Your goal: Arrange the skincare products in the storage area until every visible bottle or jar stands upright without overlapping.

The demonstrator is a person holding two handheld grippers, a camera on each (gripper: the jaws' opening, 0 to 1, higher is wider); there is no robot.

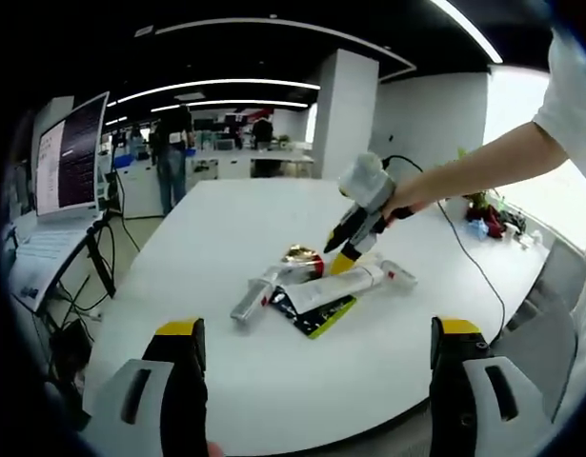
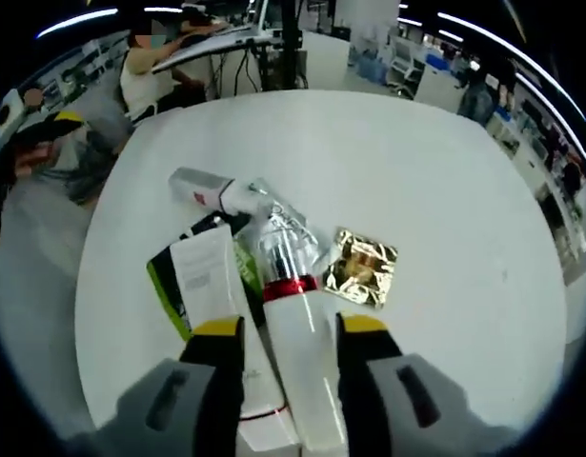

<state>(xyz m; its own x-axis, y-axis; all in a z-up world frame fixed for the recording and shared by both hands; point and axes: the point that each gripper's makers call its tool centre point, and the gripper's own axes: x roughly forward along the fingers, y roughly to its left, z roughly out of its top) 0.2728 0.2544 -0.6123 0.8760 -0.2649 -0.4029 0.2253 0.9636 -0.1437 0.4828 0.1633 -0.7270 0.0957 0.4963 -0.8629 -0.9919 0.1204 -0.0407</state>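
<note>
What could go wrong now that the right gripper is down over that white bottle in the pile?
The white bottle lies between the right gripper jaws, overlapping the white tube; lifting it may drag the tube and the green-edged packet along. The gold sachet lies right beside it and could be knocked. Smooth plastic may slip when tilted upright.

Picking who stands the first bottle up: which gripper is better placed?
Right. The right gripper already straddles the lying white bottle in the pile, jaws open. The left gripper hovers open at the table edge, well short of it.
</note>
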